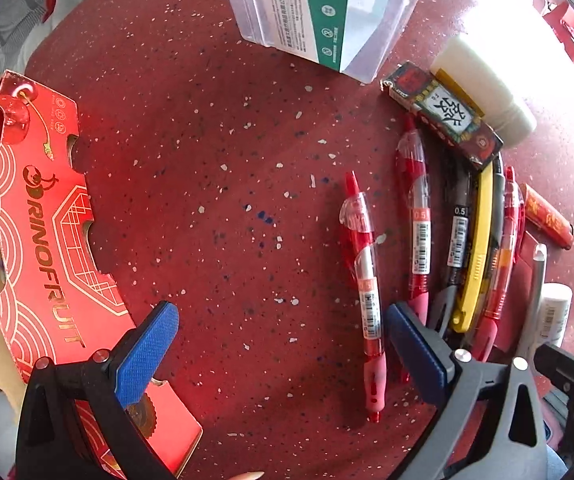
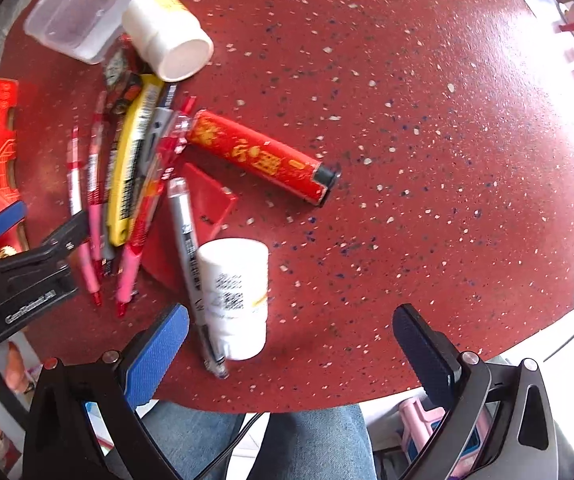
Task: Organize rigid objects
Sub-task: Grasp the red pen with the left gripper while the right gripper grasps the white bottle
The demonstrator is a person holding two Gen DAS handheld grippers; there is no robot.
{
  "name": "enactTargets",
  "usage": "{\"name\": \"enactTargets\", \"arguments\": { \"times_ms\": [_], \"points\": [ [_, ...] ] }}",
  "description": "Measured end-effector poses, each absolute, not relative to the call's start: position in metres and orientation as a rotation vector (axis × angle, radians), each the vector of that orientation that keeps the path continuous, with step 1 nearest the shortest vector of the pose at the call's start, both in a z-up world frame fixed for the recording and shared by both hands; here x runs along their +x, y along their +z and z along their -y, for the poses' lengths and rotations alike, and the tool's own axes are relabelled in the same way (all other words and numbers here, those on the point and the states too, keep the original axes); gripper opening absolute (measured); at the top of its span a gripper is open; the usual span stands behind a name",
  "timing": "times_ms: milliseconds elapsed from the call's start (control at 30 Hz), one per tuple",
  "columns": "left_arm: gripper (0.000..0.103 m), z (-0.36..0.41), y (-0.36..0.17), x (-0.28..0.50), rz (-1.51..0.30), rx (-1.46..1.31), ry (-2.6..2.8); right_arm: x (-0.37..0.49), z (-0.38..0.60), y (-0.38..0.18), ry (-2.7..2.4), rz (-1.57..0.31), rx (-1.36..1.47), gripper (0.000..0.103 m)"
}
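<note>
Red speckled tabletop (image 1: 215,128): carries everything; the pens lie in a loose row at the right of the left wrist view.
Left claw (image 1: 283,344): released, jaws wide, holding nothing, hovering above bare surface with the nearest red pen (image 1: 367,280) just inside its right finger.
Right claw (image 2: 291,344): released as well, empty, near the table's edge, with a small white bottle (image 2: 235,296) and a silver pen (image 2: 185,232) lying between its fingers.
Pen group: red pens, a black one and a yellow utility knife (image 2: 131,160) lie side by side, some touching.
Clear plastic box (image 1: 319,12): far side, seemingly holding nothing; a label sits on its wall.
Red fruit carton (image 1: 43,232): left edge; its contents are hidden.
Risk: closing on one pen would probably nudge its neighbours, since they lie so close.
Risk: the white bottle and red lighter (image 2: 263,158) are round and could roll off if bumped.
</note>
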State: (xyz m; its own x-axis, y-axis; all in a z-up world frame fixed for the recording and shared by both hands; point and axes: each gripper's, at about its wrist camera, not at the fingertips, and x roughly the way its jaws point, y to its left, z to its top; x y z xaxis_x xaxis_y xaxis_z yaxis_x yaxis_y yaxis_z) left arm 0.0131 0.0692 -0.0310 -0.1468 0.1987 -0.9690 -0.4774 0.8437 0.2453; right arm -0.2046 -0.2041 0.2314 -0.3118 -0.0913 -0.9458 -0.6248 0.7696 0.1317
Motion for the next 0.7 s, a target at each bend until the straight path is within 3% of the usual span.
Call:
{"name": "enactTargets", "arguments": {
  "times_ms": [433,567,700],
  "points": [
    [0.103,-0.108,0.036,-0.015,-1.616,-0.290,0.631,-0.190,0.236,0.202,0.491,-1.830,-0.581,0.103],
    [0.103,-0.118,0.061,-0.018,-1.594,-0.316,0.637,-0.195,0.225,0.207,0.575,-1.754,-0.681,0.103],
    [0.103,-0.153,0.095,-0.058,-1.542,-0.473,0.654,-0.206,0.217,0.203,0.630,-1.721,-0.753,0.103]
  ]
}}
